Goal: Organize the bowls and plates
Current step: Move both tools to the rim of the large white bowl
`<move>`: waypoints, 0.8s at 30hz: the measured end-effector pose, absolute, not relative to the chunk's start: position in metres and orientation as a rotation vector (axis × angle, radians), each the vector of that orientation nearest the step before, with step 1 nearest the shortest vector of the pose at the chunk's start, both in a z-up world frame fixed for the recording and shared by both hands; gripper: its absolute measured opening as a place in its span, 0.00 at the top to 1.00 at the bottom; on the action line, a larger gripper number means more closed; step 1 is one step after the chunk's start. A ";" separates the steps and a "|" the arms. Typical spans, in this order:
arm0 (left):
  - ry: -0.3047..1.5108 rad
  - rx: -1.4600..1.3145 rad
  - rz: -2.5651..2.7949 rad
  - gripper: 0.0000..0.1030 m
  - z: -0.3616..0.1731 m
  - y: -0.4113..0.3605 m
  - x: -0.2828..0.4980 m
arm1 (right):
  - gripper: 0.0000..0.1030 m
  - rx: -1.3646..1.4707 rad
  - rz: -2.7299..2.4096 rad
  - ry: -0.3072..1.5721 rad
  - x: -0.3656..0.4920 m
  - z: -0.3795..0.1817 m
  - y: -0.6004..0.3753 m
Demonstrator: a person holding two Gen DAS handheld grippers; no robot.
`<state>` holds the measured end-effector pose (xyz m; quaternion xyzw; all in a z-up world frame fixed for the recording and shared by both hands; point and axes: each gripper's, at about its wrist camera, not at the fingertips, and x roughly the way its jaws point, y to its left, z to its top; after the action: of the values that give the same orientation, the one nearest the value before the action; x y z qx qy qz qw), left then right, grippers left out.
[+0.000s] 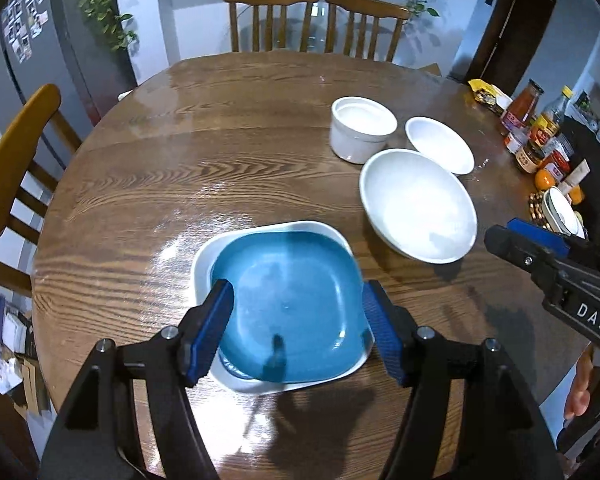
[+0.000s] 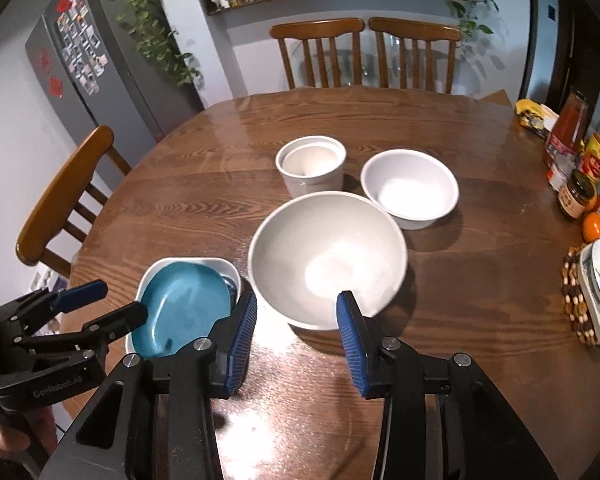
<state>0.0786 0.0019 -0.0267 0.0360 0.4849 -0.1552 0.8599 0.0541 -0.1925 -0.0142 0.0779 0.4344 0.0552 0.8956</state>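
A blue square plate (image 1: 288,312) lies tilted in a white square dish (image 1: 260,232) on the wooden table (image 1: 180,168). My left gripper (image 1: 300,336) is open, its fingers on either side of the blue plate, holding nothing. It also shows in the right wrist view (image 2: 100,304). A large white bowl (image 2: 326,264), a smaller white bowl (image 2: 410,188) and a white ramekin (image 2: 311,164) stand in the middle. My right gripper (image 2: 296,340) is open and empty, just in front of the large bowl's near rim.
Sauce bottles and jars (image 2: 580,160), an orange (image 2: 594,226) and a patterned dish on a beaded trivet (image 2: 598,292) crowd the table's right edge. Wooden chairs (image 2: 364,52) stand at the far side and one (image 2: 64,196) at the left.
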 end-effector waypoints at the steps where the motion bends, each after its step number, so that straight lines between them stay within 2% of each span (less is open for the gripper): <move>1: 1.017 0.081 -0.331 0.36 -0.027 -0.001 0.078 | 0.59 0.165 0.109 0.898 0.052 -0.014 -0.196; 24: 0.958 0.223 -0.382 0.36 -0.044 -0.073 0.107 | 0.59 0.355 0.032 0.949 0.051 -0.047 -0.255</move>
<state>0.1066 -0.0730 -0.0444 0.1066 0.4571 -0.1825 0.8640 0.0505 -0.2554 -0.0474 0.1701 0.4545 0.0151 0.8743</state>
